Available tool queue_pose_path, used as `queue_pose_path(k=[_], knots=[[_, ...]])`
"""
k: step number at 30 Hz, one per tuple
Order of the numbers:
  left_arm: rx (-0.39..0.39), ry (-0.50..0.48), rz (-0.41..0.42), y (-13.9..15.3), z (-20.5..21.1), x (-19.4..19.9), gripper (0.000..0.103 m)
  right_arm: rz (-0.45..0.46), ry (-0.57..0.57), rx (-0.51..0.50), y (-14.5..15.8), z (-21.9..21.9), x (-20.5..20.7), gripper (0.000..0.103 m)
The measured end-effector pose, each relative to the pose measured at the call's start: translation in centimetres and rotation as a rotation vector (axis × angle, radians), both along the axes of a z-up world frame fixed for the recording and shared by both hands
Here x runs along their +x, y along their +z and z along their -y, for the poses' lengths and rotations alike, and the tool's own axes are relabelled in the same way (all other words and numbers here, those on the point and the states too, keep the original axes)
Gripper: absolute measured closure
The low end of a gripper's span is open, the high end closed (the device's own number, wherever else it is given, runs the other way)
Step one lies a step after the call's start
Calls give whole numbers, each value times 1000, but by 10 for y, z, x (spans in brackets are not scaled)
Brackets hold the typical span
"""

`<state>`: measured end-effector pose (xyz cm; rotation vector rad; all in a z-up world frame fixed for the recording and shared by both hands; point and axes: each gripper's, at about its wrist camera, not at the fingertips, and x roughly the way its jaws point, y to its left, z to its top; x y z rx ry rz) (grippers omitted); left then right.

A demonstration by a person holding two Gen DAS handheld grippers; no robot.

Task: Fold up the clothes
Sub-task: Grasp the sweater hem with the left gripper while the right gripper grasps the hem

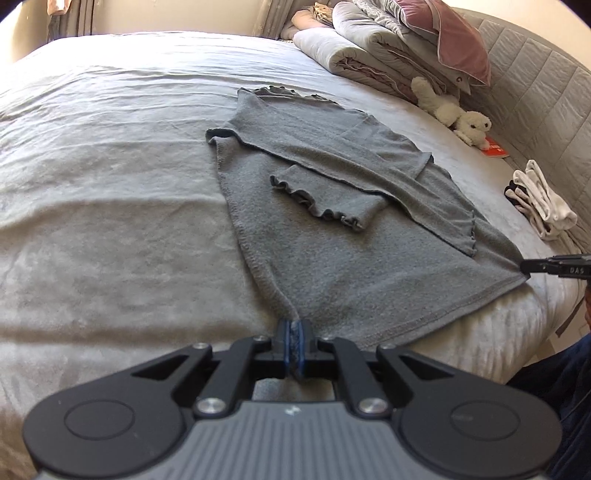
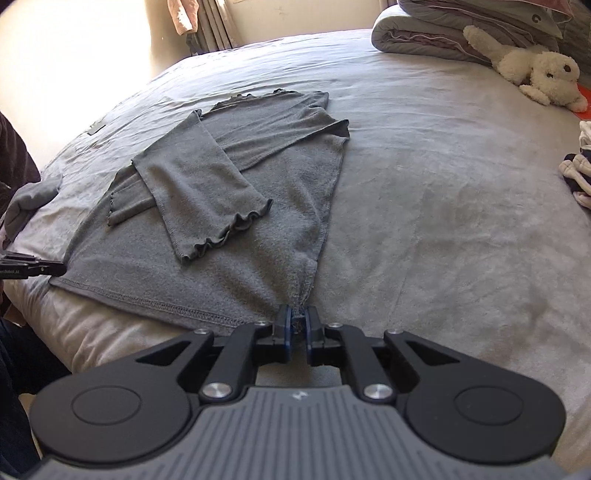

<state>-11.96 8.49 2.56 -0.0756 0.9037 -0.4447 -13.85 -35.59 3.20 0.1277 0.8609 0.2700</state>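
We note left gripper (image 1: 294, 334) clamped on grey top (image 1: 314, 206) hem corner, right gripper (image 2: 299, 319) pinching opposite corner, sleeves folded ahead of fingertips, bed (image 1: 110, 184) beneath.

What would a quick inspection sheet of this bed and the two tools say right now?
Surface: bed under a pale grey cover, wrinkled.
Job's things: grey top lying flat, both ruffle-cuffed sleeves folded across its body, hem toward the cameras.
Clutter: white plush dog; rolled quilts with a pink pillow on top; small pile of white and dark clothes; red flat item beside the dog.
Grippers: left gripper shut on one hem corner; right gripper shut on the other hem corner.
Cables: nothing seen.
Surroundings: padded headboard, curtain, sunlit wall.
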Motion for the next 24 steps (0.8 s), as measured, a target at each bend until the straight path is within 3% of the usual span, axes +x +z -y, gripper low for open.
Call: queue_pose_path(k=[7, 10, 13, 16, 24], knots=[[44, -1, 22, 2, 6, -3, 98, -15, -58, 38, -1, 8, 5, 77], [48, 2, 23, 3, 7, -3, 98, -34, -26, 45, -4, 1, 8, 64], [52, 3, 26, 3, 7, -4, 98, -42, 7, 12, -9, -10, 9, 62], [31, 12, 18, 5, 4, -4, 98, -23, 15, -4, -8, -11, 9, 95], [-64, 54, 13, 14, -8, -3, 98, 70, -37, 86, 10, 3, 4, 95]])
